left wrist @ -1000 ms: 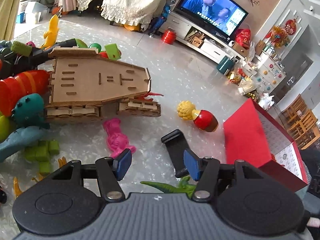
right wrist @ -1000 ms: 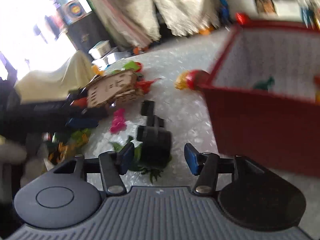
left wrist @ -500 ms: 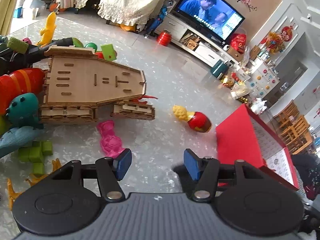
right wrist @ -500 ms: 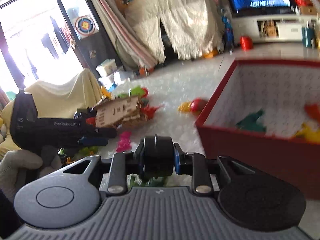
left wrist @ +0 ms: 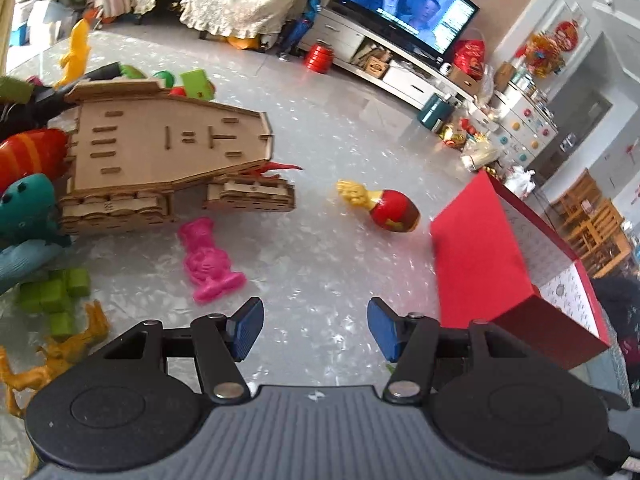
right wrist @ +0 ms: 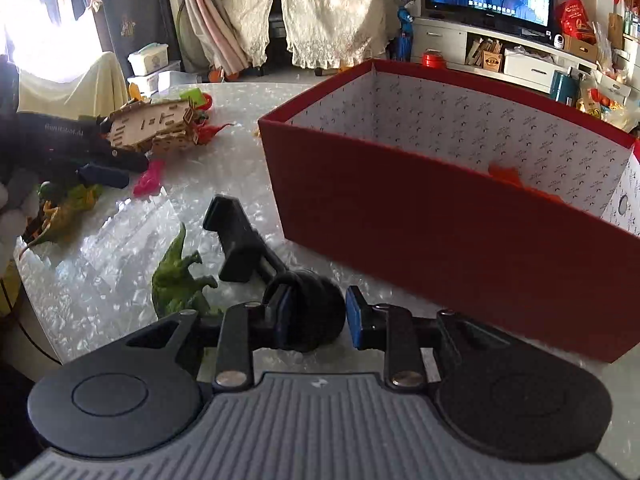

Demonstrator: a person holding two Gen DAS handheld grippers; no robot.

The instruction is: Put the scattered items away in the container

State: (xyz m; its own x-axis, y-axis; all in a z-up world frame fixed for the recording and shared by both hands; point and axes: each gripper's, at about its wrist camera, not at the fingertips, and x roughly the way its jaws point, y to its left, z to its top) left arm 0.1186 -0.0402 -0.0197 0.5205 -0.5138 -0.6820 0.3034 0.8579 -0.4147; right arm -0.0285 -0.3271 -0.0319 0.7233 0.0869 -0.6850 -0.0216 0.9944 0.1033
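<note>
A black holder (right wrist: pixel 236 240) with a round base lies on the pearly table, its base between the jaws of my right gripper (right wrist: pixel 316 316). The jaws are opening: the left pad rests against the base and a narrow gap shows at the right pad. The red box (right wrist: pixel 440 216) stands just right of it, with an orange toy (right wrist: pixel 508 174) inside. A green dinosaur (right wrist: pixel 180 276) lies left of the holder. My left gripper (left wrist: pixel 314 328) hovers open and empty over the table, with a pink figure (left wrist: pixel 206 260) ahead to its left and the red box (left wrist: pixel 476 256) to its right.
A wooden tank model (left wrist: pixel 160 148) fills the left middle, with several plastic toys crowded around it. A red and yellow doll (left wrist: pixel 384 210) lies between the tank and the box. A gloved hand (right wrist: pixel 12 208) shows at the left edge. A TV stand lines the far wall.
My right gripper closed on the black holder's round base, swung toward the red box, then eased its jaws. The holder and green dinosaur have left the left wrist view.
</note>
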